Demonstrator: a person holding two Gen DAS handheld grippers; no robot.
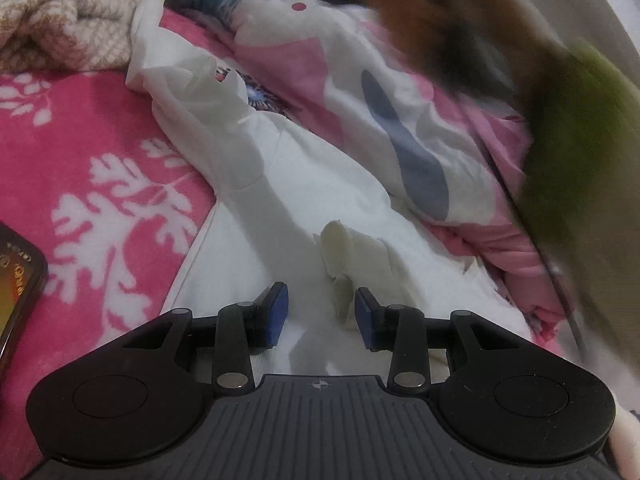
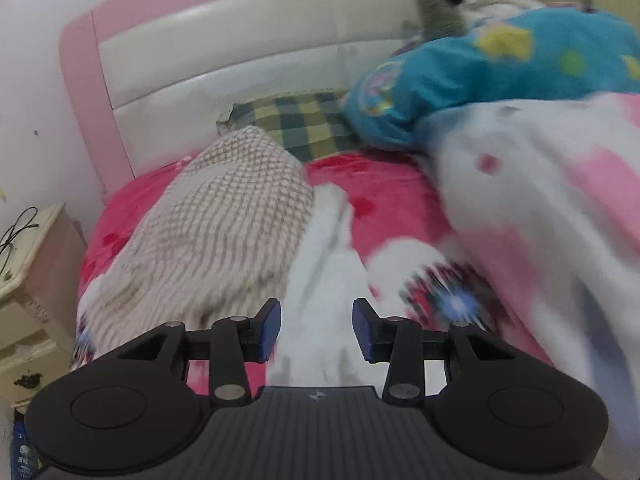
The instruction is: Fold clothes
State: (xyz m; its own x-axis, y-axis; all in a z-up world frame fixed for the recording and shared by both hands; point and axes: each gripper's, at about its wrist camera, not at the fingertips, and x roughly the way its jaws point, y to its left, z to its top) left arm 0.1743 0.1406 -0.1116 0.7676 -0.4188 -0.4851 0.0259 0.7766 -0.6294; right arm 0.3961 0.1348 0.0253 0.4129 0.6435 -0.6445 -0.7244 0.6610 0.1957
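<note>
Both claws stand open, gripping nothing. The left claw (image 1: 321,314) hovers low in the frame over a rumpled white garment (image 1: 256,184) running up the frame's centre on the pink bed (image 1: 80,168). The right claw (image 2: 317,330) sits over blurred white cloth (image 2: 320,280), a checked beige blanket (image 2: 224,216) at centre left.

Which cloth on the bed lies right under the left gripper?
The plain white garment, between the open left gripper; the beige checked knit lies far off.
</note>
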